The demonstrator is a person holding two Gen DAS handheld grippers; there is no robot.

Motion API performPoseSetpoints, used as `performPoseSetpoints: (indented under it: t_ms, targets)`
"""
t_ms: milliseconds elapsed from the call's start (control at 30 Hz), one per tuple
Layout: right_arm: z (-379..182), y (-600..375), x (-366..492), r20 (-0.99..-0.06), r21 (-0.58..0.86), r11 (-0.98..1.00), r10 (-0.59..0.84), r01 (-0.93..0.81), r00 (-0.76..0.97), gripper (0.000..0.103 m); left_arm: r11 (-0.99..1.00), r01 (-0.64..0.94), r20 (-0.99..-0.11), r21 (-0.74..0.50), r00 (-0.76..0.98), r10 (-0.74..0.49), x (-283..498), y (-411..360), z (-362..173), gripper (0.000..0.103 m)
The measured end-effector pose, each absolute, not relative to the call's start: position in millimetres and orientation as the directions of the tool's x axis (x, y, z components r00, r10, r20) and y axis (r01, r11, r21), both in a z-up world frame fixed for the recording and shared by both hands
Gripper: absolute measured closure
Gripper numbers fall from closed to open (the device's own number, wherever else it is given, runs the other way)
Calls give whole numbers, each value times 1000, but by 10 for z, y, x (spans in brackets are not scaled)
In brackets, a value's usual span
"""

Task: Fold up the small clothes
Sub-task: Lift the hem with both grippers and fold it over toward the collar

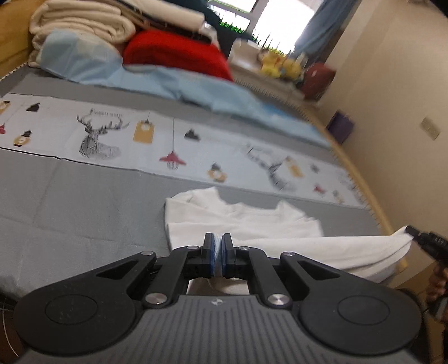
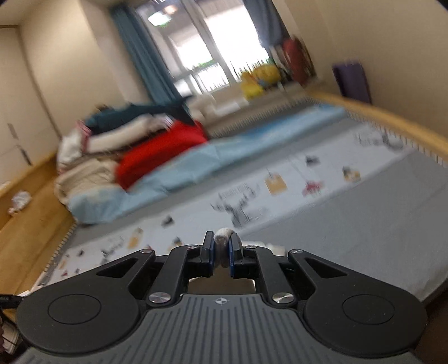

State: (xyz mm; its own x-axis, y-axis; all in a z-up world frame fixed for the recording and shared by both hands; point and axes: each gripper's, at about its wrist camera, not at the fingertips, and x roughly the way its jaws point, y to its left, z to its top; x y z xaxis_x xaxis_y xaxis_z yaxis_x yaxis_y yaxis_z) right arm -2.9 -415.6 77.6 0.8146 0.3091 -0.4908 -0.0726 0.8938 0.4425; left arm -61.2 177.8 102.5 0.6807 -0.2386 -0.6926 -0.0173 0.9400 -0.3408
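Left gripper (image 1: 218,249) closed, blue pads (image 1: 215,252) pressed nearly together on what looks like a thin edge of the white garment (image 1: 240,221), though the pinch itself is hard to make out; white cloth visible just under and behind the jaws through the gap in the frame. Right gripper (image 2: 221,250) clamped on a bunched wad of the same white cloth (image 2: 223,233), which pokes up between its pads; also visible at the far right edge of the left view (image 1: 428,243), gripping a corner of the garment.

Garment spread just ahead of the left gripper on the grey sheet (image 1: 84,201), neckline facing away from the tool, near hem lifted off the bed and stretched as a sagging band from the left jaws across to the right ones. Beyond the garment, a pale printed strip (image 1: 112,134) with deer heads, lamps and tags running across the bed; past that, a light blue quilt (image 1: 173,84); farther ahead and to the left, a red blanket (image 1: 173,53) and a stack of cream bedding (image 1: 84,22). Far ahead to the right, a bright window (image 1: 280,19) with blue curtains (image 1: 322,25); yellow toys (image 1: 277,64) on the sill, blurred. Wooden bed rail (image 2: 392,120) curving off to the right of the right gripper.
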Motion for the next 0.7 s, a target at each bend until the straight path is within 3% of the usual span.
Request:
performPoseSetpoints:
  t_ms: [300,400,533,700]
  targets:
    - [48,-3891,1313,-692,297,955,198,23,694,93,972,-52,-783,-229,604,-152,814,1822,76,98]
    - [-160,-3860,1483,-721,159,977,19,140,693,89,982,-121,-819,-146,571,-52,1014,1827,-172,96]
    - [-169,-3973,1479,-695,307,941,118,144,710,89,968,-146,-772,-206,631,-70,984,1965,-73,95]
    - [-358,-3886,1440,-730,268,962,175,42,660,88,961,-147,-814,-233,571,-110,977,2058,-238,92]
